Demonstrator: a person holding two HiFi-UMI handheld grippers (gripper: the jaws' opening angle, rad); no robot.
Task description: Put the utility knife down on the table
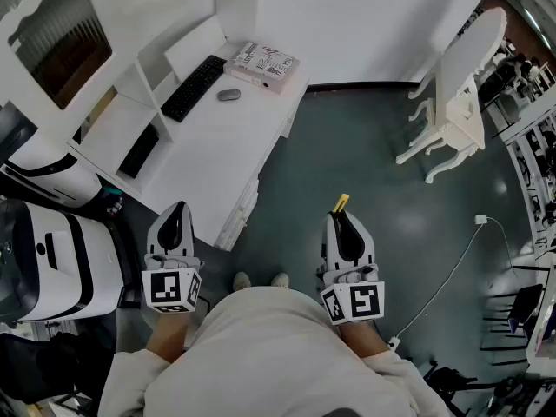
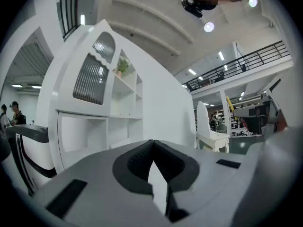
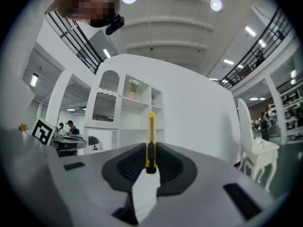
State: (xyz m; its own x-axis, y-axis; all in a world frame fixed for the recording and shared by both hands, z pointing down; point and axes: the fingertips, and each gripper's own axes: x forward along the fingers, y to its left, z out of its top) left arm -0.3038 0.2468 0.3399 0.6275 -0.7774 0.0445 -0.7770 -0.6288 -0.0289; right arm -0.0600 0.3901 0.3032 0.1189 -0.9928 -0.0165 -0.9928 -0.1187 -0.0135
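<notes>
The right tongs (image 3: 150, 161) pinch the slim yellow utility knife (image 3: 151, 138) by its tail; the left tongs (image 2: 154, 151) meet, empty. It may slip short of the white bench (image 1: 208, 163).

Bench (image 1: 200, 163) front-left, carrying keyboard (image 1: 193, 87), mouse (image 1: 228, 95) just right of it, box (image 1: 263, 64) behind mouse. Chair (image 1: 456, 94) on floor (image 1: 365, 146), far right. Right tongs (image 1: 340, 220) over floor, right of bench, knife (image 1: 340, 203) between jaws.

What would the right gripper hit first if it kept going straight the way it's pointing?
Probably the white wall beyond the desk. The right gripper, shut on the utility knife, points over open floor just right of the desk; depth is unclear.
</notes>
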